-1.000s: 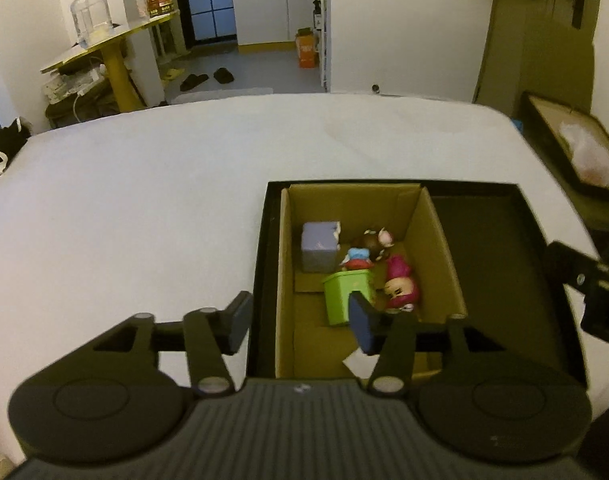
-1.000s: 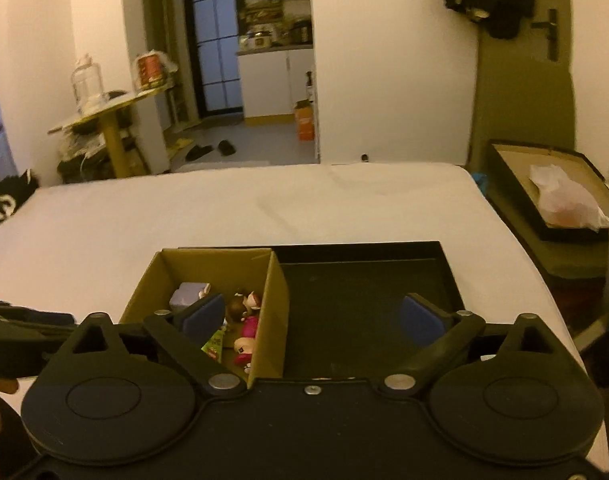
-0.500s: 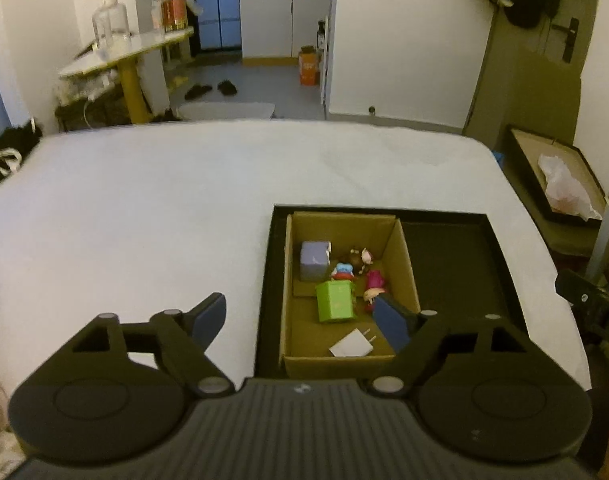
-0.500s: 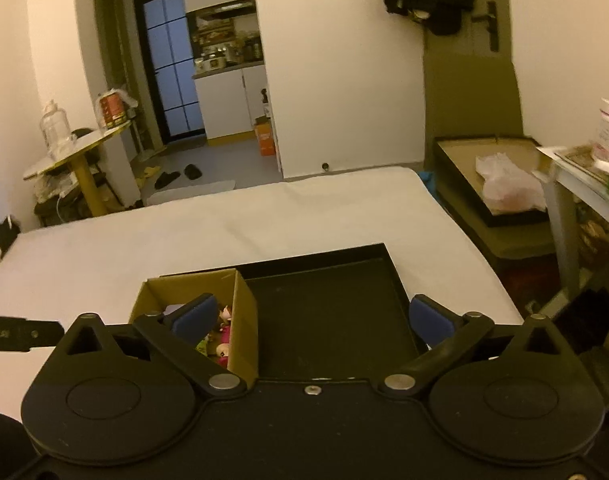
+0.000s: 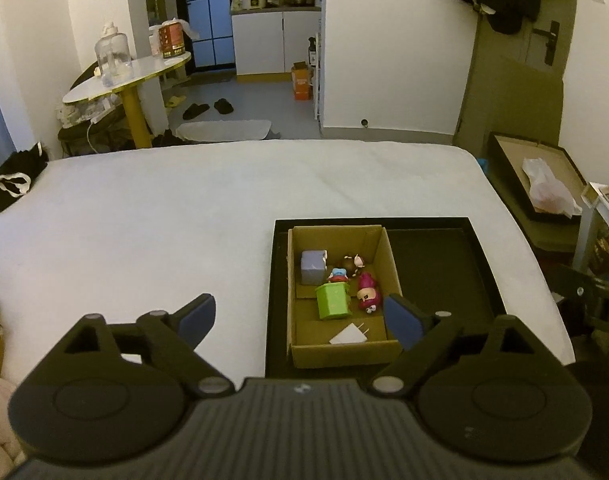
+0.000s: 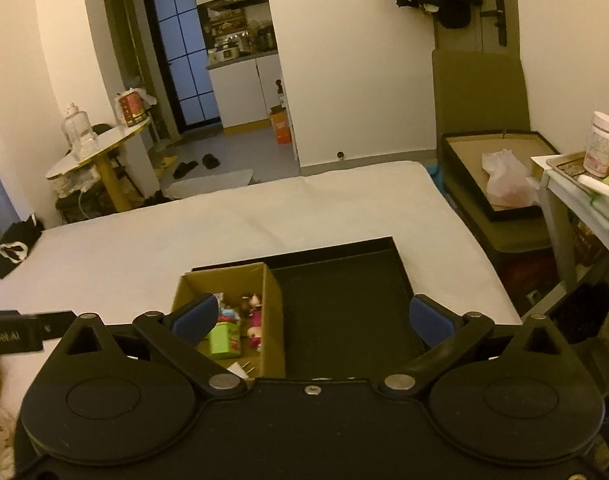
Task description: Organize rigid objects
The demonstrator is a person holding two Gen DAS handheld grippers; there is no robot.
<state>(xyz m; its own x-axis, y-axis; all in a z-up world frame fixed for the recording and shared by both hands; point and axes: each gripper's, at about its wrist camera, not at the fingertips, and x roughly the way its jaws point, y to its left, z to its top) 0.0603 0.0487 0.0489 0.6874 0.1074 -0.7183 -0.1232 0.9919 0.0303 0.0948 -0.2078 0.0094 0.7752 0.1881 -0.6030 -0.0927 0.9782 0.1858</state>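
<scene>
In one cardboard box (image 5: 388,254): two small boxes, perhaps three figurines; both claws, left (image 5: 300,318) and right (image 6: 311,318), released, empty.

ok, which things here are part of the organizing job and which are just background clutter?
Job:
cardboard box
black tray
green box
purple-grey cube
toy figures
white card

Lying about:
water jug
round side table
slippers
plastic bag

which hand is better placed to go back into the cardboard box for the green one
Left, probably. The left gripper is open and empty, and the green box lies between its fingertips' lines. From the right gripper, also open and empty, the cardboard box sits off to its left, behind one finger.
</scene>
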